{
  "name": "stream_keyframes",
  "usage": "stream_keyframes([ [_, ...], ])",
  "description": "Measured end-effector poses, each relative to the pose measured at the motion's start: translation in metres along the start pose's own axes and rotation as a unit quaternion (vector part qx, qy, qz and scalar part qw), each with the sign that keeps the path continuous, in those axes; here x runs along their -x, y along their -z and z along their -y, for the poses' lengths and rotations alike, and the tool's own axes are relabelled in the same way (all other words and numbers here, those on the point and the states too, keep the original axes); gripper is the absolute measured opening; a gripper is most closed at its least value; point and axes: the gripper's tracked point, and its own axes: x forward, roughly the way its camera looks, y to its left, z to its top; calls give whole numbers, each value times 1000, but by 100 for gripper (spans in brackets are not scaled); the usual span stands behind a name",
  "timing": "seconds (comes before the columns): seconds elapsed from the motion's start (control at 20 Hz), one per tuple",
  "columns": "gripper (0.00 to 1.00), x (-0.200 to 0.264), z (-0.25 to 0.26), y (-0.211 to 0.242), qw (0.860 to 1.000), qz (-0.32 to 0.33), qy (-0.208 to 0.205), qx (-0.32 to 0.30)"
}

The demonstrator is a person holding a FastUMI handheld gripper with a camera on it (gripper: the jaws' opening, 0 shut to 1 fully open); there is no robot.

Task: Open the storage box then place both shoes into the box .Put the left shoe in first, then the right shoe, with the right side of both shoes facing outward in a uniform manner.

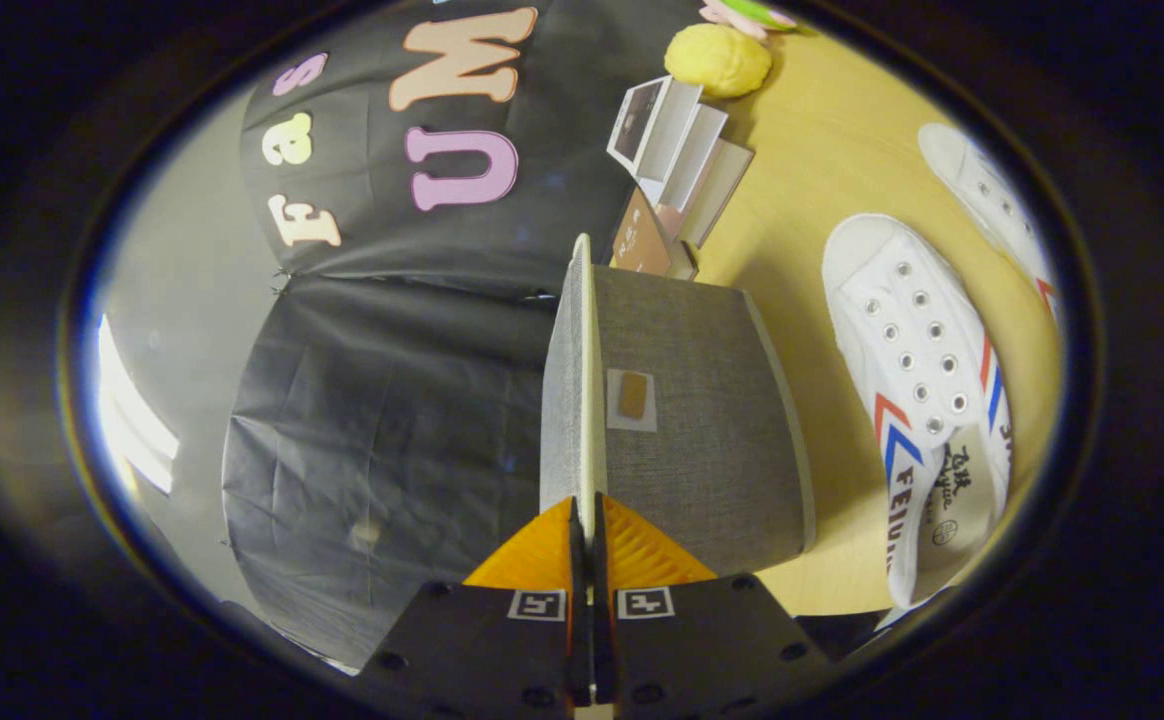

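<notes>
The view is rolled on its side. My gripper [584, 520] is shut on the thin edge of the storage box's lid [567, 380], which I see edge-on running straight ahead from the fingers. Beside the lid lies the grey fabric storage box [712, 450], with a small brown patch [632, 395] on its face. Two white canvas shoes lie on the wooden table [822, 150] beyond the box. The nearer shoe [917, 370] has red and blue stripes and shows its eyelets. The farther shoe [992, 190] lies past it. Both are apart from the box.
A yellow rounded object [718, 58] and a pink and green item [747, 15] sit at the table's far end. Open booklets or cards [677, 160] stand behind the box. The black booth cloth [392, 420] hangs on the lid's other side.
</notes>
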Motion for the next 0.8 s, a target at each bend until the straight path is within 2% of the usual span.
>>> stream_keyframes([
  [0.15,5,4,-22,-2,1000,-3,-14,3],
  [0.8,6,-10,-140,14,994,-15,-41,97],
])
